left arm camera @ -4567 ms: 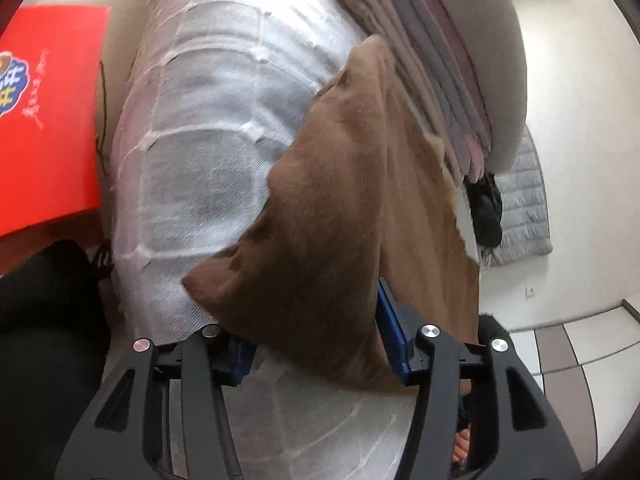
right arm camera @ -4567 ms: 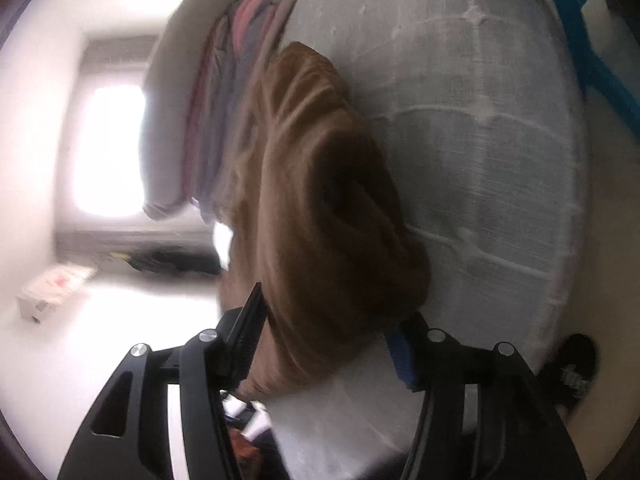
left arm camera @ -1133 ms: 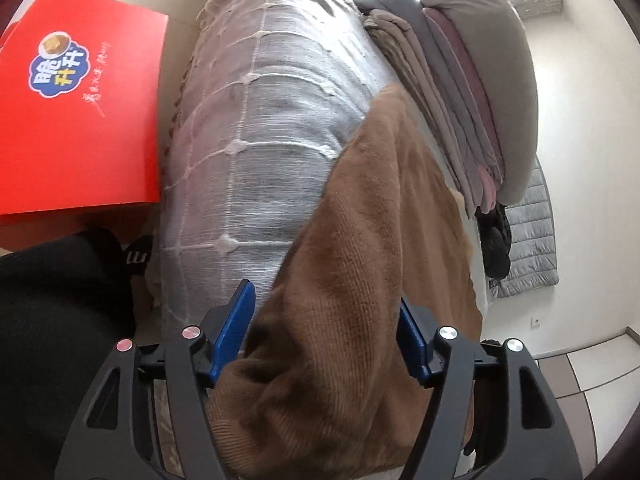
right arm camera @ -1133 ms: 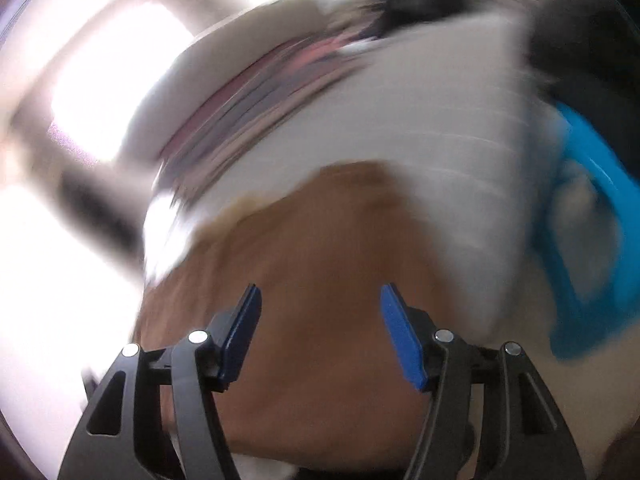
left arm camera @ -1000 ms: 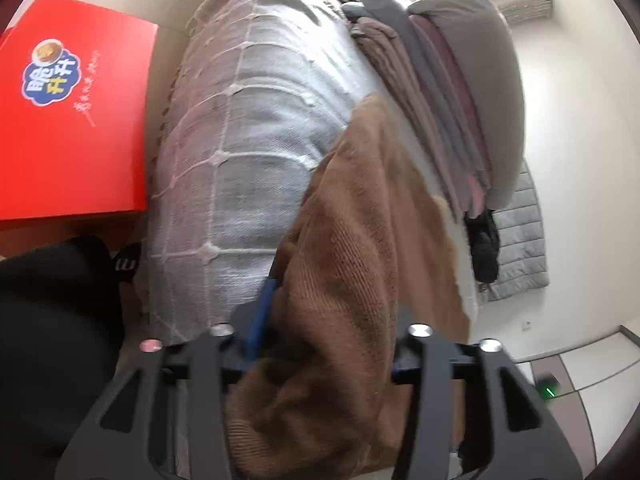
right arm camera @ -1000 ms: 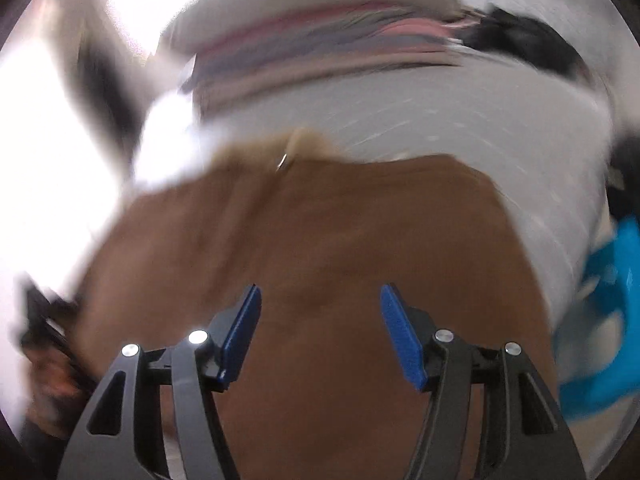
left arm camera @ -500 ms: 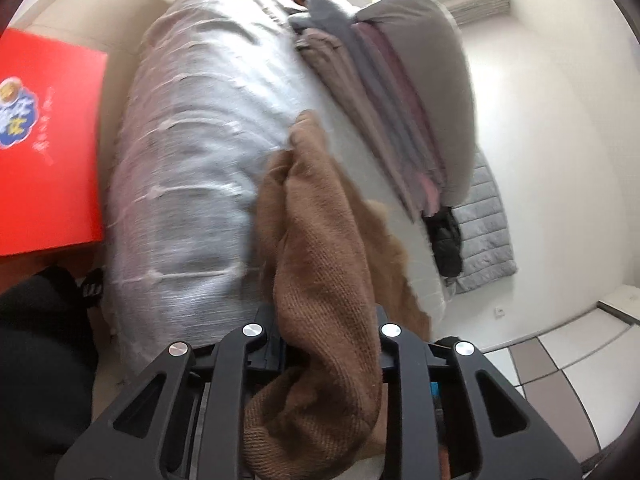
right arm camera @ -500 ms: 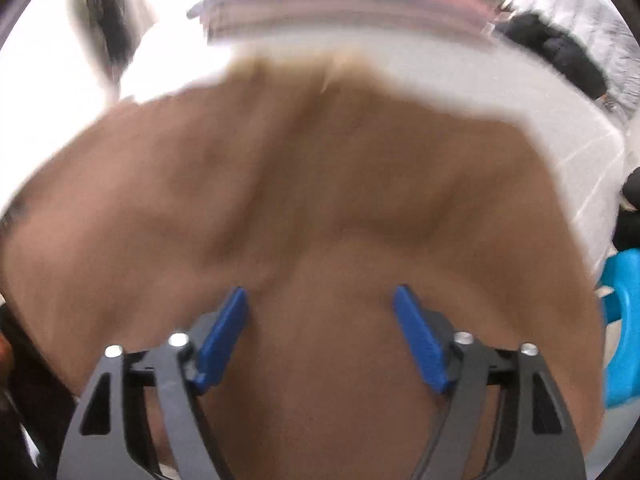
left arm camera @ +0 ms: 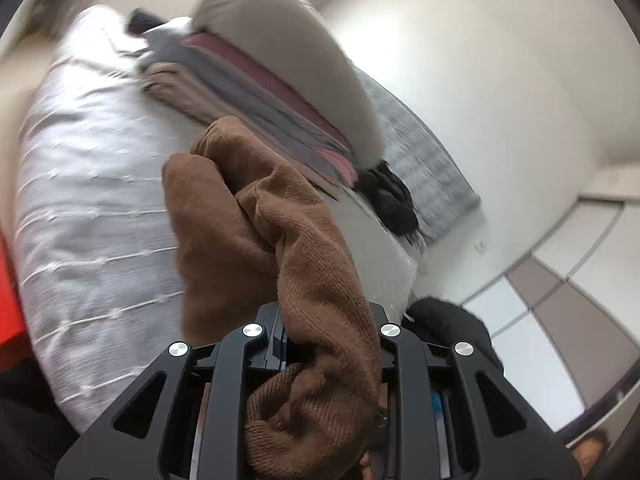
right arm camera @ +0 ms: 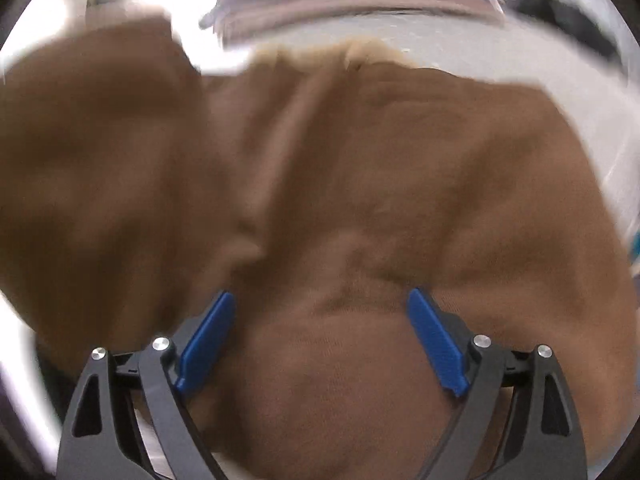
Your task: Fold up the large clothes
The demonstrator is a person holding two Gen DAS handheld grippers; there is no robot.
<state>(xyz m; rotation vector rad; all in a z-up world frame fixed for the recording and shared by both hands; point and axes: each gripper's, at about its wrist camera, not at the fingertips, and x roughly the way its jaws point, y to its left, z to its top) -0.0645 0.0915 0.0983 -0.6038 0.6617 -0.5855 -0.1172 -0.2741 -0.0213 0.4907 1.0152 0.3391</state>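
Bed: pale grey cover with raised white stitched lines, filling the left half of the left wrist view; it is the working surface

Stack of folded clothes: greys, pinks and a tan layer on the far part of the bed, a large grey-beige piece on top

Brown garment: ribbed knit; one bunched end is pinched in the left gripper, jaws pressed close on the cloth, the rest trailing towards the bed. In the right wrist view the brown cloth fills most of the frame, heavily blurred, so whether it lies flat there cannot be told

Right gripper: blue pads spread wide, jaws just been opening; brown cloth shows between them, neither pad pressing on it

Red box: sliver at the left edge

Room: white walls; floor of pale and grey-brown tiles; grey quilted piece against the wall beyond the bed; a dark item beside it, possibly clothing
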